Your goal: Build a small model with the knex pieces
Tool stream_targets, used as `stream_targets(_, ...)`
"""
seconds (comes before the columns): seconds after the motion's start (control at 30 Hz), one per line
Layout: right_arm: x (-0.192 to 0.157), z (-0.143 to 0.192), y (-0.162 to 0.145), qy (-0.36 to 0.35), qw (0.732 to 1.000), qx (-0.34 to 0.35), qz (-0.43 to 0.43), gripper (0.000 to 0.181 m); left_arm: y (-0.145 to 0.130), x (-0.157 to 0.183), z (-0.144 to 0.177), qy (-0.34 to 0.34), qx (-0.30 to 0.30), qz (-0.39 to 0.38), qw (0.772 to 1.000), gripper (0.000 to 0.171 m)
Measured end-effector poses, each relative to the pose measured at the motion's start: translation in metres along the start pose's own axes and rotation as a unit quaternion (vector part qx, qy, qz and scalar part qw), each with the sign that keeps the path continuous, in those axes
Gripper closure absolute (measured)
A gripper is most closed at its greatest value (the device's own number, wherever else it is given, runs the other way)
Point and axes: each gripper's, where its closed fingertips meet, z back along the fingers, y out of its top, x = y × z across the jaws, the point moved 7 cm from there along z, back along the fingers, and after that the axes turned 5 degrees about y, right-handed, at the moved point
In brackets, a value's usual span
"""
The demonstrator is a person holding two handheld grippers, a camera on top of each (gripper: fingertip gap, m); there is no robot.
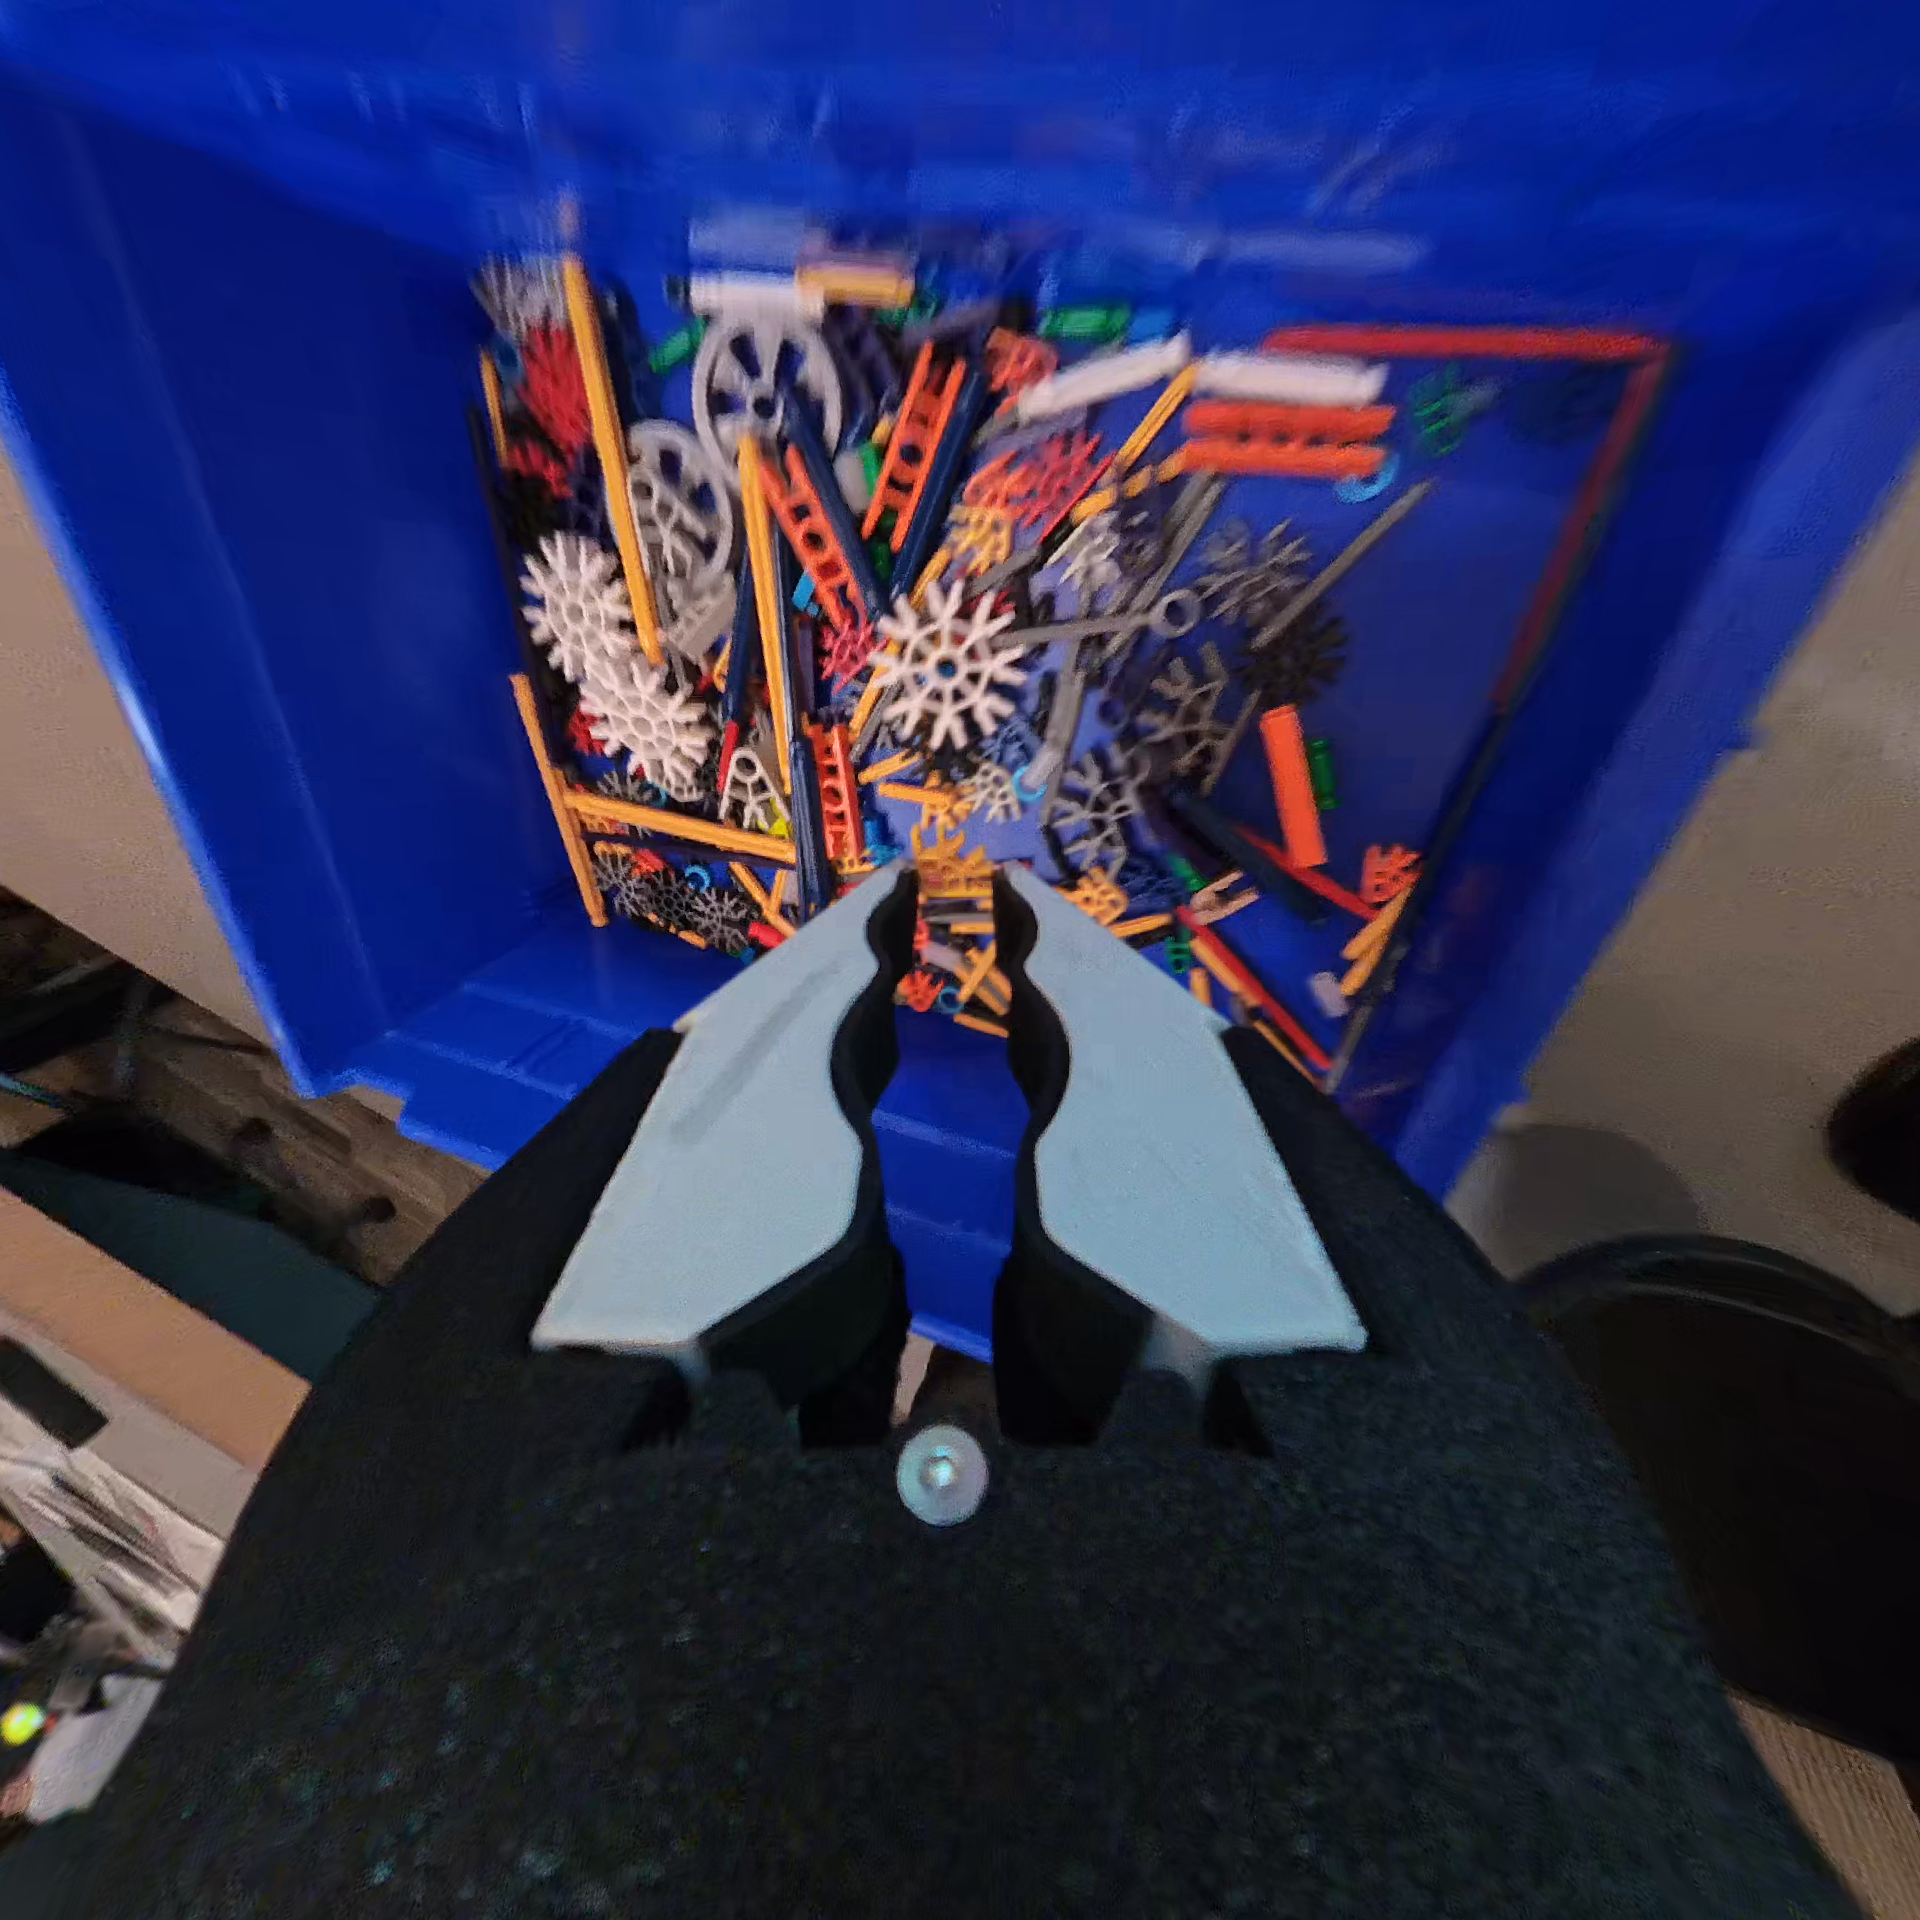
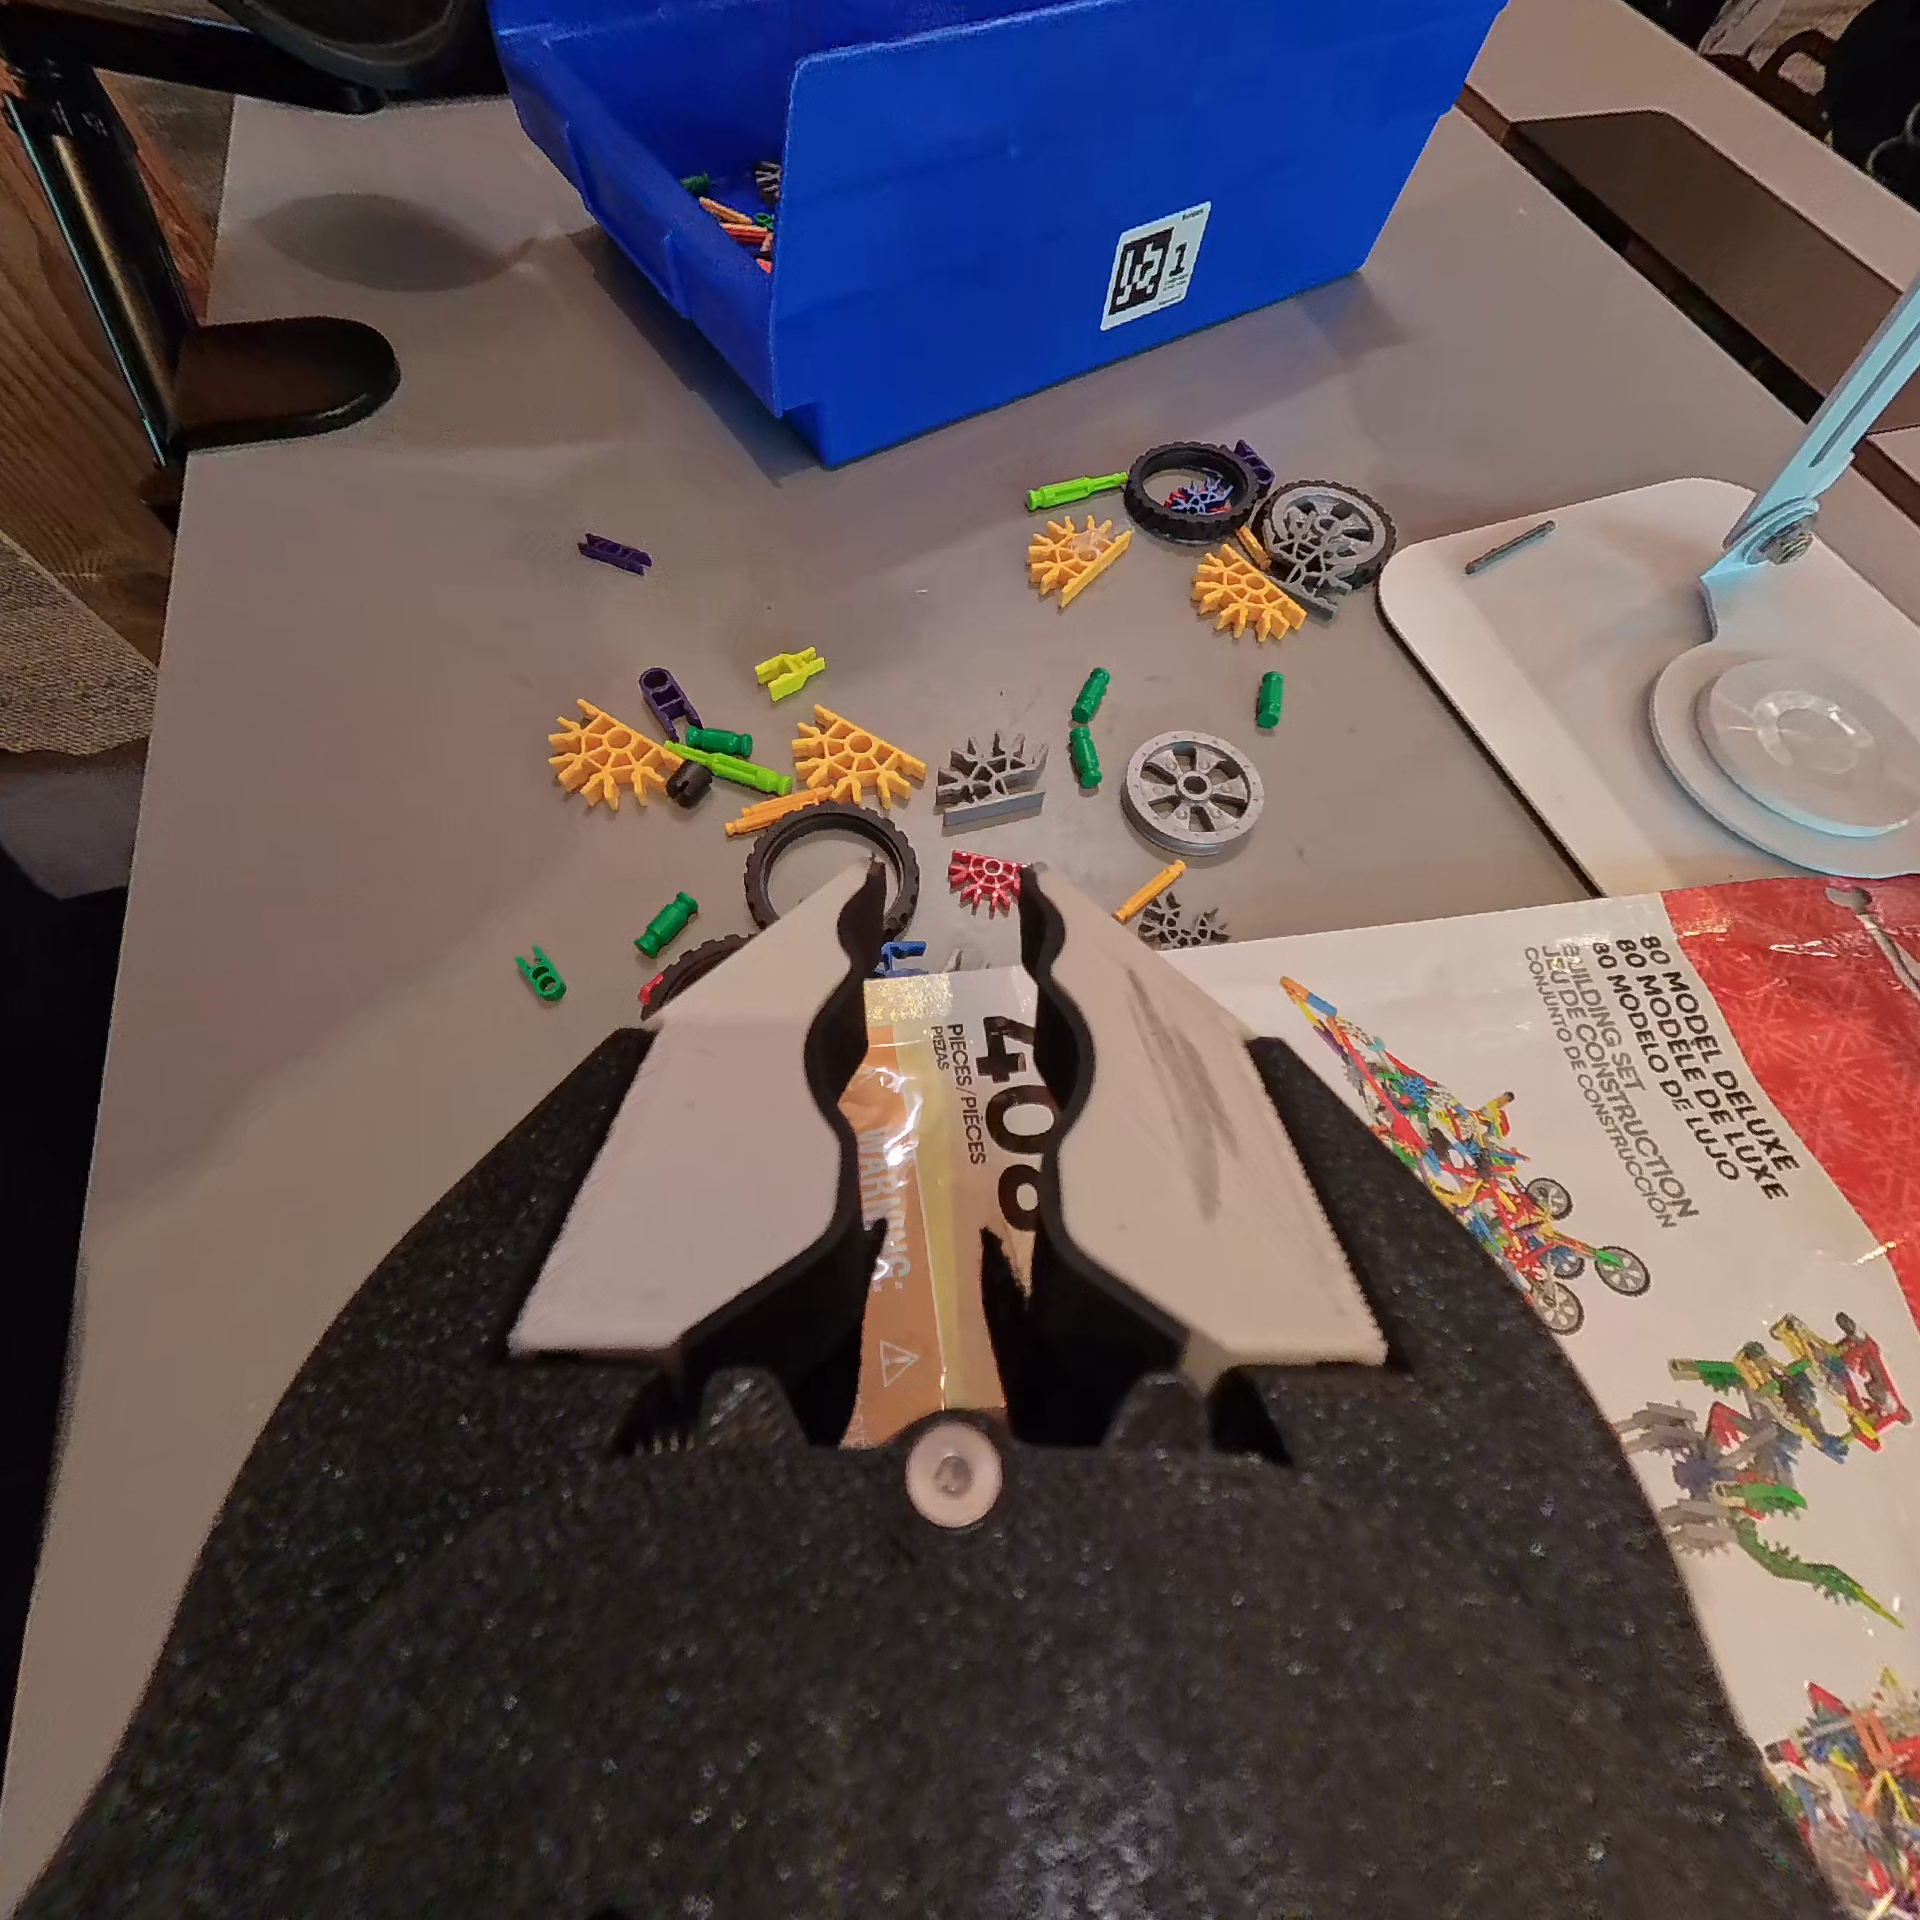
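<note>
Well, my left gripper (image 1: pixel 945 883) hangs over the blue bin (image 1: pixel 312 623), its jaws nearly together, a small yellow piece (image 1: pixel 951 864) right at the tips. The blur stops me telling whether I grip it. My right gripper (image 2: pixel 951 883) is parted and empty above the table (image 2: pixel 416 623), with a black tyre (image 2: pixel 774 847) at eleven o'clock of its tips and a red connector (image 2: pixel 982 878) dead ahead.

I judge the bin's tangled rods could snag my left tips and drag neighbours along. The glossy printed bag (image 2: pixel 1558 1143) at four o'clock looks slippery.

On the table I count four yellow fan connectors (image 2: pixel 613 753), five short dark-green rods (image 2: pixel 1089 694), one bare grey wheel (image 2: pixel 1193 795) and one red connector. In the bin are three white snowflake connectors (image 1: pixel 945 665).
</note>
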Motion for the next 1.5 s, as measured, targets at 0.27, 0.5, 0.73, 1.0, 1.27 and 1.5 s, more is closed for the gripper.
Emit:
stream_targets(0.27, -0.001, 0.002, -0.001, -0.003, 1.0, 0.001, 0.003, 0.157, 0.046, 0.134, 0.055, -0.065, 0.111, -0.067, 0.989, 0.159)
stream_targets(0.5, -0.003, -0.002, -0.003, 0.003, 1.0, -0.008, 0.007, 0.157, 0.066, 0.226, 0.021, -0.111, 0.121, -0.065, 0.984, 0.159)
stream_targets(0.73, 0.002, -0.002, -0.006, -0.004, 1.0, -0.009, 0.002, 0.157, 0.08, 0.23, 0.013, -0.11, 0.157, -0.026, 0.981, 0.158)
stream_targets(1.0, 0.003, -0.001, -0.007, -0.004, 1.0, -0.007, 0.0, 0.157, 0.072, 0.211, 0.026, -0.094, 0.193, 0.024, 0.976, 0.152)
stream_targets(1.27, 0.006, 0.0, -0.006, -0.011, 1.0, 0.005, -0.001, 0.157, 0.028, 0.151, 0.071, -0.018, 0.204, 0.078, 0.976, 0.155)
stream_targets(1.5, 0.008, 0.0, -0.007, -0.011, 1.0, 0.012, 0.002, 0.158, -0.028, 0.071, 0.083, 0.079, 0.143, 0.113, 0.98, 0.156)
